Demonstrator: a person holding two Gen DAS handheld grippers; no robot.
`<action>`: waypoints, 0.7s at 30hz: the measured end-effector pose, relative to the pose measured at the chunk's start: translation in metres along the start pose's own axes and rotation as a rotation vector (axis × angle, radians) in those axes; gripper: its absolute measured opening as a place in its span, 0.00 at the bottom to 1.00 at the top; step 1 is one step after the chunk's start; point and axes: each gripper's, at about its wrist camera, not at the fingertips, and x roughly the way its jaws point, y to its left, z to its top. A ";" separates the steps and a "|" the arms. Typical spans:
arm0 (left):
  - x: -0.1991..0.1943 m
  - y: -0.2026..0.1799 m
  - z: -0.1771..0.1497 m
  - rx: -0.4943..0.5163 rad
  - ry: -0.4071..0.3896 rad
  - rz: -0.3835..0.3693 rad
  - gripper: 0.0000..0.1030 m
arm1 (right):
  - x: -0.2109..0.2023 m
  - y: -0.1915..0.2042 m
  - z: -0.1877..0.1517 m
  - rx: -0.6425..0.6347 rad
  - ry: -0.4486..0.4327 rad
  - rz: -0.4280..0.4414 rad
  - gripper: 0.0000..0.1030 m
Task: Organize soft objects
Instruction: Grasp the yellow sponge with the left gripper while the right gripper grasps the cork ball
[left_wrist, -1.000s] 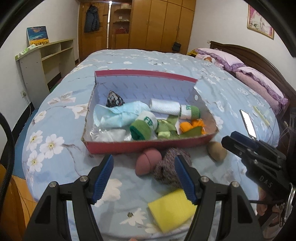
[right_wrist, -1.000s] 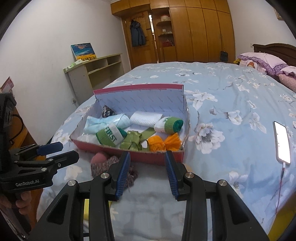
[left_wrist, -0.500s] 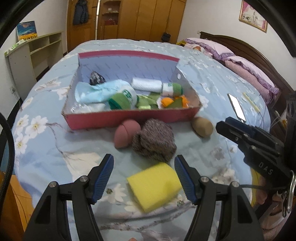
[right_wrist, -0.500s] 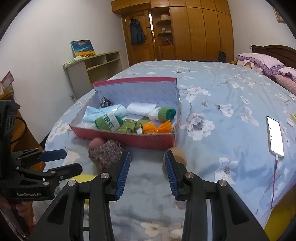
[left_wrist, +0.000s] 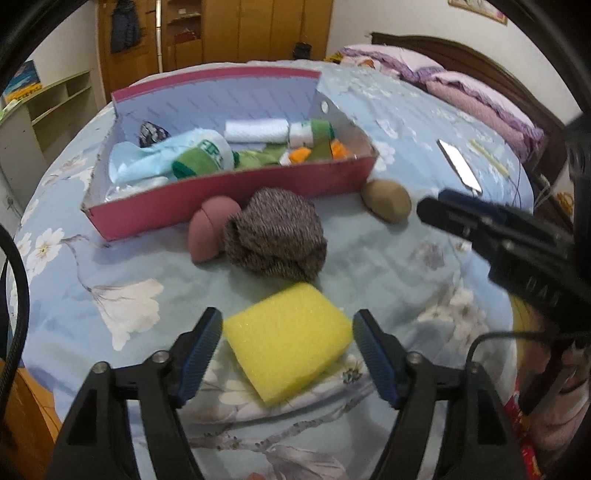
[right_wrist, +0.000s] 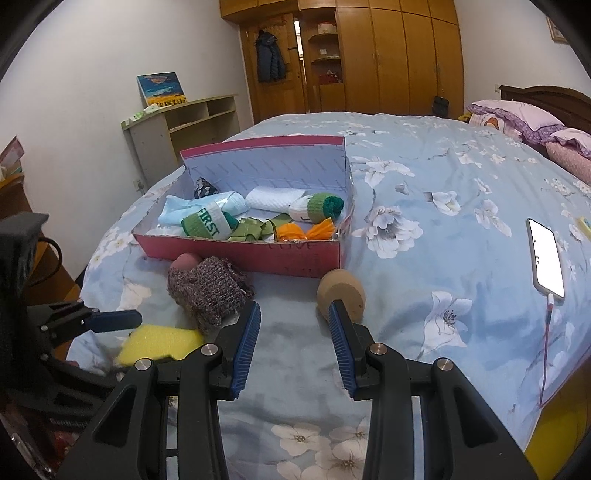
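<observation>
The yellow sponge (left_wrist: 288, 338) lies flat on the bed (left_wrist: 388, 258) between the left gripper's (left_wrist: 288, 349) spread, untouching jaws, its long axis running across them; the right gripper (right_wrist: 293, 345) hangs apart.

You are looking across a bedroom. A bed (right_wrist: 461, 177) with a pale blue, white-flowered cover fills the middle of both views. At its head, to your right, stand a dark wooden headboard (left_wrist: 443, 48) and purple-frilled pillows (right_wrist: 517, 118). The far wall is taken up by a tall wooden wardrobe (right_wrist: 399, 59), with open shelves in its middle section and a dark jacket (right_wrist: 269, 55) hanging at its left. Along the left white wall (right_wrist: 92, 66) stands a low, pale shelf unit (right_wrist: 184, 122); a framed blue landscape picture (right_wrist: 162, 88) leans on its top. A framed picture (left_wrist: 476, 9) hangs above the headboard. Lighting is even and indoor.
</observation>
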 end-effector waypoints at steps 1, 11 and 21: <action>0.001 -0.001 -0.001 0.008 0.003 0.000 0.77 | 0.000 0.000 0.000 0.000 0.000 0.000 0.38; 0.015 0.006 -0.005 -0.013 0.018 -0.018 0.77 | 0.003 0.001 -0.003 -0.003 0.010 0.005 0.38; 0.016 -0.002 -0.012 0.030 0.010 0.017 0.77 | 0.004 -0.001 -0.005 0.005 0.009 0.001 0.38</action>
